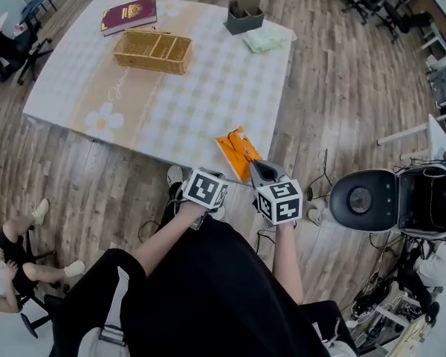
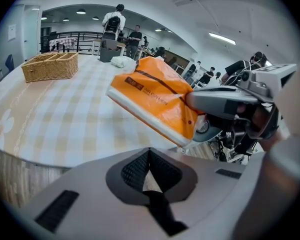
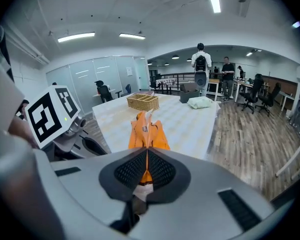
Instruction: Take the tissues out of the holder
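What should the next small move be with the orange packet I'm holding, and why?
Probably carry the orange packet forward and set it on the table. The right hand-held gripper is shut on it, holding it in the air by the table's near edge, while the grey holder stands at the far side. The left hand-held gripper is shut and empty.

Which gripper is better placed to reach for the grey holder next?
Probably left: the left gripper has its jaws shut on nothing, while the right gripper is clamped on the orange packet.
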Demonstrator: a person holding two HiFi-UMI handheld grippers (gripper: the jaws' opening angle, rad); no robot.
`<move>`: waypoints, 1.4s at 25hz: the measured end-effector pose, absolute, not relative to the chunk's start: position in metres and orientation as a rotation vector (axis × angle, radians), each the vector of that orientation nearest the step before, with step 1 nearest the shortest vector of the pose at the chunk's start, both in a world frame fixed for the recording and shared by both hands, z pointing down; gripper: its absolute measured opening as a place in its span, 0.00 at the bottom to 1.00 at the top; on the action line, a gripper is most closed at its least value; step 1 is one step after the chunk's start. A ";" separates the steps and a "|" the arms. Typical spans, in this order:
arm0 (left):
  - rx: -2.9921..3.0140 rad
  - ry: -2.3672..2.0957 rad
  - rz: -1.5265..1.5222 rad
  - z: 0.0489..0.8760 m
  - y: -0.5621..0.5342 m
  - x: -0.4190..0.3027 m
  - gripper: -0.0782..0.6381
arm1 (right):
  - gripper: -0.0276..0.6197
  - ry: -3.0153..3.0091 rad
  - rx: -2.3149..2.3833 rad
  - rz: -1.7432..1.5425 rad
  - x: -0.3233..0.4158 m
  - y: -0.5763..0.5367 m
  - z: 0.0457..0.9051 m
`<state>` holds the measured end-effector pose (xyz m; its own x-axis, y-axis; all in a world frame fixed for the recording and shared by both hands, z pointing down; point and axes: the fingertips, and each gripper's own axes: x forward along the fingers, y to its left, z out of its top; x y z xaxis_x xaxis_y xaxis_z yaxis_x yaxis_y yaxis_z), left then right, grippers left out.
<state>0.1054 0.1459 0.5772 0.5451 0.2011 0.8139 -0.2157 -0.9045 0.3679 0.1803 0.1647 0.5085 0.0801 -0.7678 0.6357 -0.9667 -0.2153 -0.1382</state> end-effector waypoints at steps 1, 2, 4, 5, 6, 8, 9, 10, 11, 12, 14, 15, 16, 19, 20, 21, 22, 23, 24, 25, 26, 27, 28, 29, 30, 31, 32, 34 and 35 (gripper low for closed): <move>2.360 -0.007 1.323 0.577 0.149 0.107 0.11 | 0.07 -1.724 2.055 0.879 0.181 0.168 0.509; 2.363 -0.003 1.326 0.576 0.151 0.109 0.11 | 0.07 -1.723 2.065 0.885 0.182 0.171 0.509; 2.368 0.005 1.332 0.575 0.154 0.110 0.11 | 0.06 -1.720 2.082 0.895 0.184 0.176 0.509; 2.369 0.009 1.337 0.575 0.156 0.110 0.11 | 0.07 -1.716 2.089 0.898 0.185 0.178 0.510; 2.370 0.013 1.340 0.576 0.157 0.111 0.11 | 0.06 -1.711 2.096 0.901 0.187 0.181 0.510; 2.371 0.019 1.344 0.577 0.158 0.113 0.11 | 0.07 -1.702 2.110 0.904 0.191 0.184 0.510; 2.371 0.020 1.345 0.577 0.157 0.114 0.11 | 0.07 -1.698 2.115 0.905 0.193 0.185 0.510; 2.370 0.020 1.345 0.577 0.156 0.115 0.11 | 0.07 -1.695 2.119 0.908 0.195 0.185 0.510; 2.367 0.020 1.345 0.577 0.155 0.116 0.11 | 0.07 -1.691 2.121 0.912 0.196 0.185 0.510; 2.364 0.021 1.345 0.577 0.154 0.117 0.11 | 0.07 -1.686 2.121 0.917 0.197 0.186 0.511; 2.357 0.024 1.343 0.577 0.153 0.120 0.11 | 0.07 -1.677 2.122 0.926 0.201 0.186 0.512; 2.355 0.025 1.341 0.577 0.152 0.122 0.11 | 0.07 -1.674 2.122 0.929 0.202 0.186 0.513; 2.353 0.026 1.339 0.578 0.151 0.125 0.11 | 0.07 -1.673 2.120 0.931 0.204 0.184 0.514; 2.360 0.034 1.321 0.579 0.146 0.134 0.11 | 0.07 -1.670 2.116 0.941 0.208 0.180 0.517; 2.363 0.038 1.317 0.579 0.144 0.137 0.11 | 0.07 -1.669 2.116 0.940 0.210 0.178 0.517; 2.359 0.038 1.319 0.578 0.142 0.139 0.11 | 0.06 -1.667 2.113 0.939 0.213 0.175 0.516; 2.350 0.037 1.325 0.577 0.139 0.141 0.11 | 0.06 -1.666 2.108 0.939 0.216 0.172 0.516; 2.341 0.035 1.328 0.577 0.136 0.145 0.11 | 0.07 -1.664 2.101 0.940 0.219 0.168 0.516; 2.334 0.035 1.328 0.576 0.131 0.150 0.11 | 0.07 -1.663 2.093 0.942 0.225 0.163 0.515; 2.328 0.036 1.327 0.575 0.125 0.157 0.11 | 0.06 -1.661 2.085 0.945 0.231 0.157 0.514; 2.324 0.039 1.326 0.574 0.119 0.164 0.11 | 0.06 -1.659 2.078 0.946 0.238 0.152 0.513; 2.322 0.043 1.324 0.573 0.114 0.170 0.11 | 0.07 -1.656 2.074 0.947 0.244 0.147 0.512; 2.322 0.046 1.322 0.573 0.111 0.173 0.11 | 0.07 -1.653 2.072 0.946 0.246 0.145 0.512; 2.324 0.049 1.321 0.573 0.110 0.174 0.11 | 0.07 -1.650 2.071 0.943 0.246 0.144 0.513; 2.328 0.051 1.321 0.574 0.108 0.174 0.11 | 0.07 -1.648 2.072 0.940 0.246 0.144 0.513; 2.331 0.054 1.320 0.574 0.106 0.175 0.11 | 0.07 -1.644 2.073 0.938 0.247 0.142 0.514; 2.333 0.057 1.319 0.575 0.104 0.177 0.11 | 0.07 -1.640 2.074 0.937 0.249 0.140 0.515; 2.336 0.064 1.315 0.577 0.097 0.184 0.11 | 0.07 -1.632 2.073 0.938 0.255 0.134 0.516; 2.336 0.069 1.312 0.578 0.094 0.187 0.11 | 0.07 -1.628 2.072 0.938 0.258 0.131 0.516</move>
<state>0.1874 0.0939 0.5780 0.5444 0.2602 0.7975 -0.1754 -0.8944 0.4115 0.2578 0.1310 0.5155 0.1238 -0.7236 0.6790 -0.9503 -0.2835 -0.1288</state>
